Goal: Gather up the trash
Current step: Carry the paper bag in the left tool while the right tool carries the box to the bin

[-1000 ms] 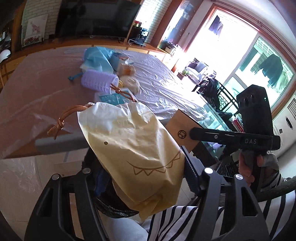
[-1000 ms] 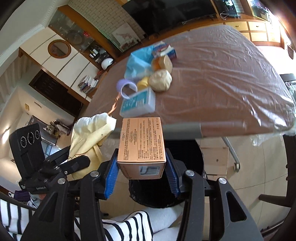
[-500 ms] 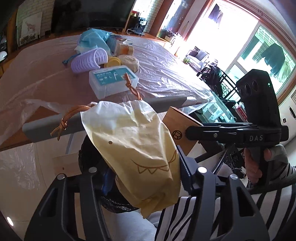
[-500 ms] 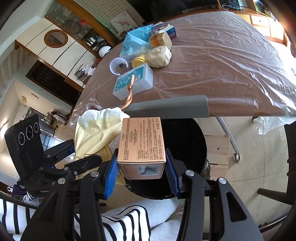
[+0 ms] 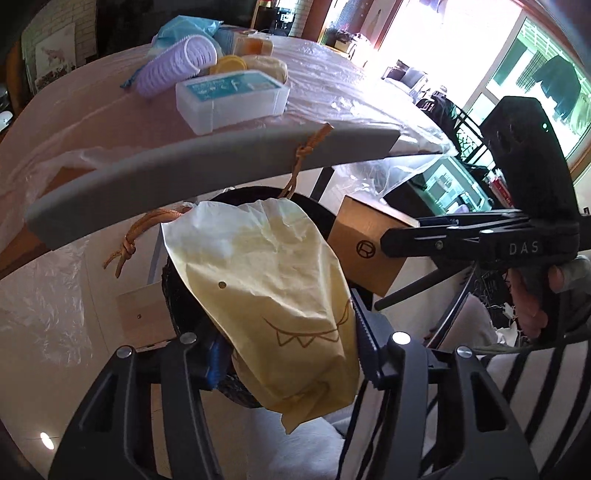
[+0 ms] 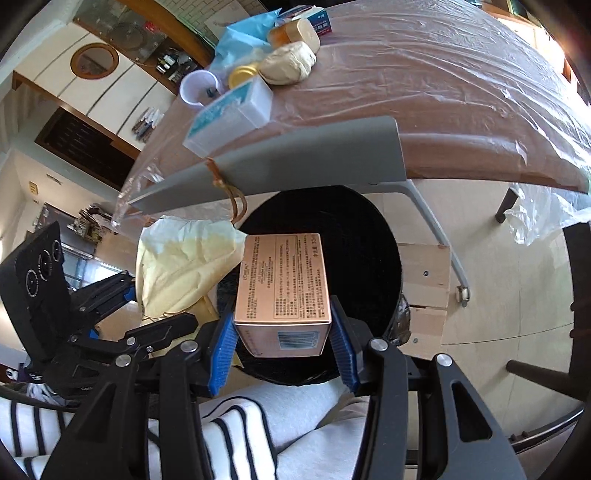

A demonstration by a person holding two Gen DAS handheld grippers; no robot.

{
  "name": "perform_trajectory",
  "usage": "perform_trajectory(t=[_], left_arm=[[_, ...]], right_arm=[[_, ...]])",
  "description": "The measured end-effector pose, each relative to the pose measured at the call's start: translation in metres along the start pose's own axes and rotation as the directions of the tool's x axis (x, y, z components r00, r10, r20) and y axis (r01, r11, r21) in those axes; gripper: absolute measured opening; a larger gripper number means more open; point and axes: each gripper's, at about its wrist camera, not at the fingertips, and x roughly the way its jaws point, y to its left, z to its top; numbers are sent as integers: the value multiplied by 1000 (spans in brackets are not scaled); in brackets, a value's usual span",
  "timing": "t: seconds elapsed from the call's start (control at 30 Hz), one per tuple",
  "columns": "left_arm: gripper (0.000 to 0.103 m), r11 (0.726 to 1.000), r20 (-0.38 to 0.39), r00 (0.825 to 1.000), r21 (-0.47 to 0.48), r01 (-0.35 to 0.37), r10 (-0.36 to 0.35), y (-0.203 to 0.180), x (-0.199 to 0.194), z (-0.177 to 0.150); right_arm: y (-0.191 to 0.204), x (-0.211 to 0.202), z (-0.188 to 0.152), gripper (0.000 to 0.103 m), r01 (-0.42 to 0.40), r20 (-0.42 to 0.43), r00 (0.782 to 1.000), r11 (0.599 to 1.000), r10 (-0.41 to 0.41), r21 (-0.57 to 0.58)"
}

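Observation:
My left gripper [image 5: 291, 347] is shut on a crumpled yellow paper bag [image 5: 273, 291] with brown cord handles [image 5: 129, 240]; the bag also shows in the right wrist view [image 6: 181, 262]. My right gripper [image 6: 282, 339] is shut on a copper-coloured carton [image 6: 284, 280], seen from the side in the left wrist view [image 5: 365, 247]. Both are held over a black round bin [image 6: 369, 236] that stands on the floor below the table's grey edge [image 6: 295, 162]. The left gripper appears in the right wrist view [image 6: 122, 317].
On the plastic-covered table [image 6: 424, 85] lie a white box with a teal label [image 5: 232, 96], a lilac hair roller [image 5: 177, 62], a beige lump [image 6: 288, 66], a gold-lidded jar [image 6: 295, 33] and a blue bag [image 6: 240, 44]. A wooden board [image 6: 424, 280] stands beside the bin.
Both grippers have moved down from table height to below the table edge, with the bag and the carton now over the bin mouth.

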Motion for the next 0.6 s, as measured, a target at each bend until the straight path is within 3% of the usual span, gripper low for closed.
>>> perform_trajectory(t=[0.17, 0.6], left_arm=[[56, 999, -20, 999, 5, -43, 43, 5, 9, 0], [56, 996, -71, 994, 35, -79, 82, 20, 25, 0]], right_arm=[[3, 11, 4, 46, 60, -7, 998, 997, -60, -46], [3, 42, 5, 46, 126, -23, 991, 990, -128, -67]])
